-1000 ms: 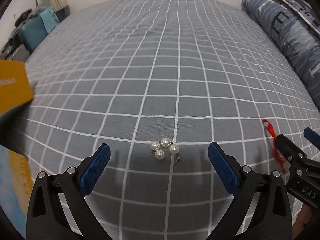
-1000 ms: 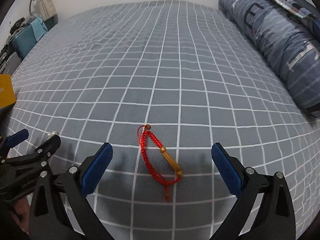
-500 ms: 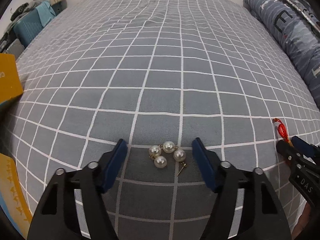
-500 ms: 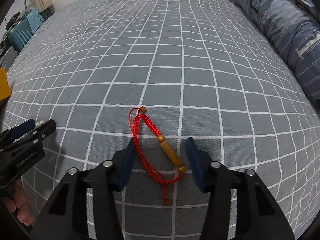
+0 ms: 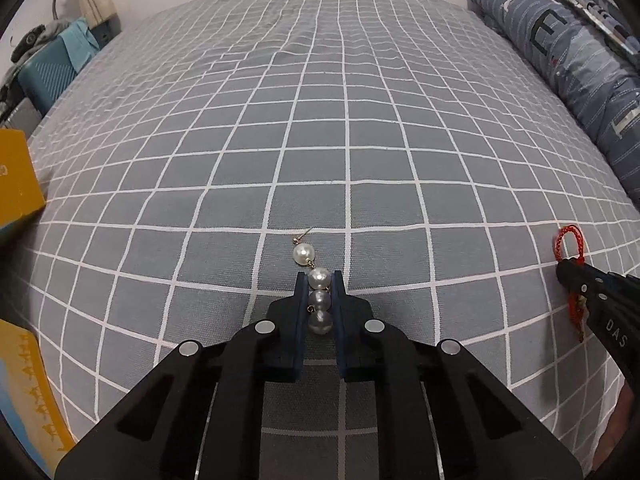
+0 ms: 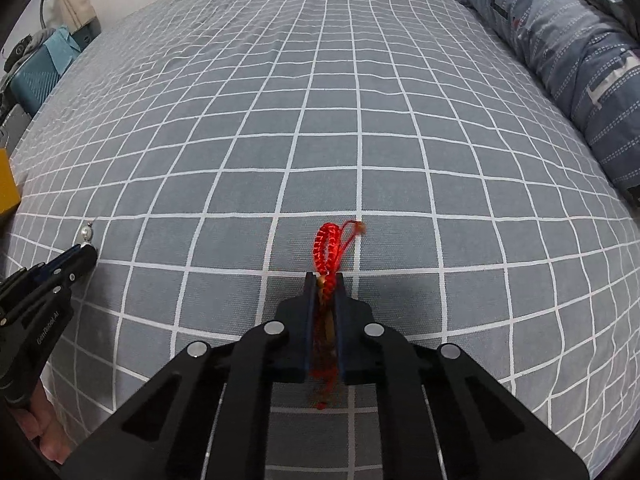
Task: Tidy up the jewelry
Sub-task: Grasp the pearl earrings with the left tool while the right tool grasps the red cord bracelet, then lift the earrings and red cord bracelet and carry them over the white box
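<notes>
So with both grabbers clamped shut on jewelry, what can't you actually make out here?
- Red bracelet, right wrist view: its lower half and wooden bead sit hidden between the right gripper's pads.
- Pearl earring, left wrist view: how many pearls lie deeper inside the left gripper is unclear.
- Yellow box, left wrist view: cut off by the edge; its print is unreadable.

Counted: four pearls [image 5: 319,301] on one earring, one red bracelet [image 6: 328,256], two claws, left [image 5: 319,280] and right [image 6: 325,280], one bed [image 5: 320,120], one rolled quilt [image 5: 580,72] at two o'clock, one yellow box [image 5: 16,176] at nine o'clock.
</notes>
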The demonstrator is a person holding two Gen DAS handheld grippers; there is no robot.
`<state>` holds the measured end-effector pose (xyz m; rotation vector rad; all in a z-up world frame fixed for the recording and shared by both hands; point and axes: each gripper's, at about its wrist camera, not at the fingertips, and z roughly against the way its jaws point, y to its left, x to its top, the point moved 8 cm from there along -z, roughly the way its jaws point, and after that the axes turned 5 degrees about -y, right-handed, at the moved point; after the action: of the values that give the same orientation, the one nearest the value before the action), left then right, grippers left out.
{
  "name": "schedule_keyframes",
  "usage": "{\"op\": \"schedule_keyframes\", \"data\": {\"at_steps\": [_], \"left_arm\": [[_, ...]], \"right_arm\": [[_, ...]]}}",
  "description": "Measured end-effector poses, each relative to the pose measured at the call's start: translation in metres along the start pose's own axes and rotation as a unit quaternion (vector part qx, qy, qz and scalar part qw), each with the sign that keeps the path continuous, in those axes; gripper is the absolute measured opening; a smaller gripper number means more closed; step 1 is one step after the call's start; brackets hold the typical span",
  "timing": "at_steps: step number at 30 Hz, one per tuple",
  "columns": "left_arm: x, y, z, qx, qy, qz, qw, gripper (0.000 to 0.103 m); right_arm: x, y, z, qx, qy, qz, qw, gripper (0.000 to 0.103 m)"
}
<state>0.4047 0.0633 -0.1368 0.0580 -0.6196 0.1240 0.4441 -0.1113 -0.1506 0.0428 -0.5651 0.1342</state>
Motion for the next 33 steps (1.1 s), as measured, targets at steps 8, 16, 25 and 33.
{"op": "schedule_keyframes", "data": {"at_steps": [8, 16, 25, 33], "left_arm": [[0.009, 0.000, 0.019, -0.002, -0.017, 0.010, 0.9998, 0.011], [0.008, -0.007, 0.040, -0.004, -0.032, 0.008, 0.9995, 0.011], [0.003, -0.004, 0.070, 0.003, -0.045, 0.004, 0.9990, 0.011], [0.006, 0.001, 0.095, 0.008, -0.054, 0.005, 0.9985, 0.011]], "right_arm": [[0.003, 0.000, 0.010, 0.012, -0.012, -0.014, 1.000, 0.007], [0.001, 0.000, 0.031, 0.016, -0.031, -0.017, 0.999, 0.007], [0.001, 0.005, 0.062, 0.018, -0.052, -0.014, 0.998, 0.007], [0.002, 0.014, 0.089, 0.018, -0.067, -0.006, 0.998, 0.007]]}}
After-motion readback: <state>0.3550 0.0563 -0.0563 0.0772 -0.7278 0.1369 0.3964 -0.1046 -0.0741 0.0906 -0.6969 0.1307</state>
